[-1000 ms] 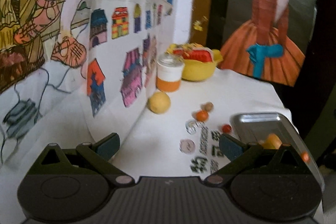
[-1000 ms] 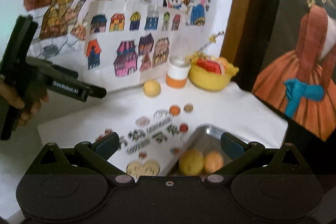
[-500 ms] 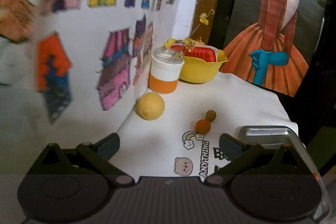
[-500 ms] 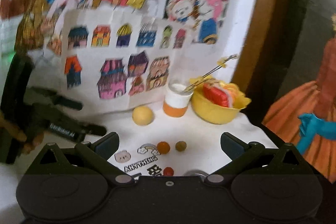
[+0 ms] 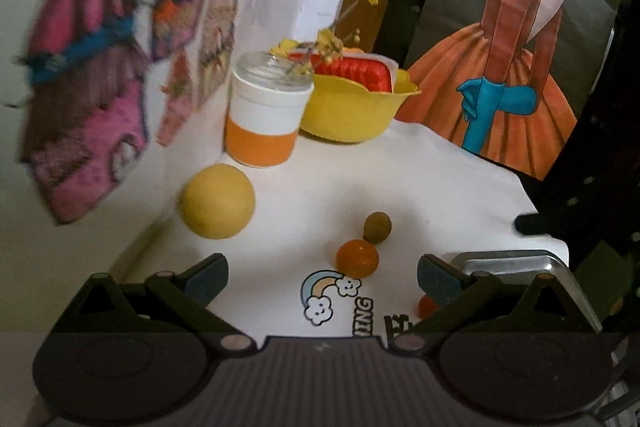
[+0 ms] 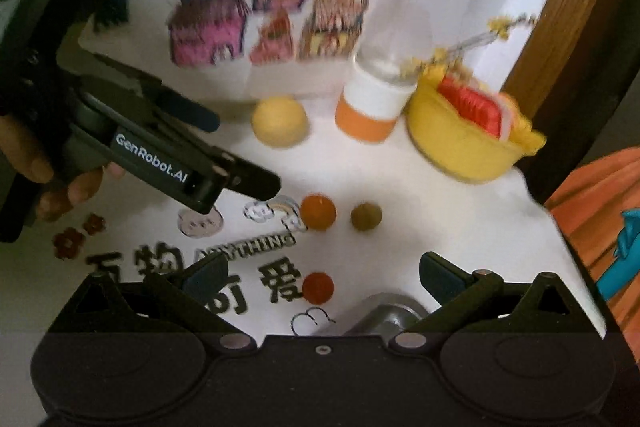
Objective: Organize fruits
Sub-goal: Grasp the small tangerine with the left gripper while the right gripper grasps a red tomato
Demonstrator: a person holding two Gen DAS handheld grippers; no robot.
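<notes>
1. I've brought both grippers closer to the wall since a second ago; the yellow fruit (image 5: 217,201) now looms larger.
2. Left gripper (image 5: 322,277) and right gripper (image 6: 322,277): jaws wide, empty.
3. The orange fruit (image 5: 357,259) and brown fruit (image 5: 377,227) sit touching on the worktop (image 5: 420,179), near the metal tray (image 5: 516,265).

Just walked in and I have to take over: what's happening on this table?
A person is sorting fruit with hand-held tongs. The left tongs and right tongs are both open and hold nothing. Loose on the white tablecloth lie a large yellow round fruit, a small orange fruit, a small olive-brown fruit and a small red fruit. The left tongs point toward the yellow fruit. A metal tray sits at the table's near right edge.
</notes>
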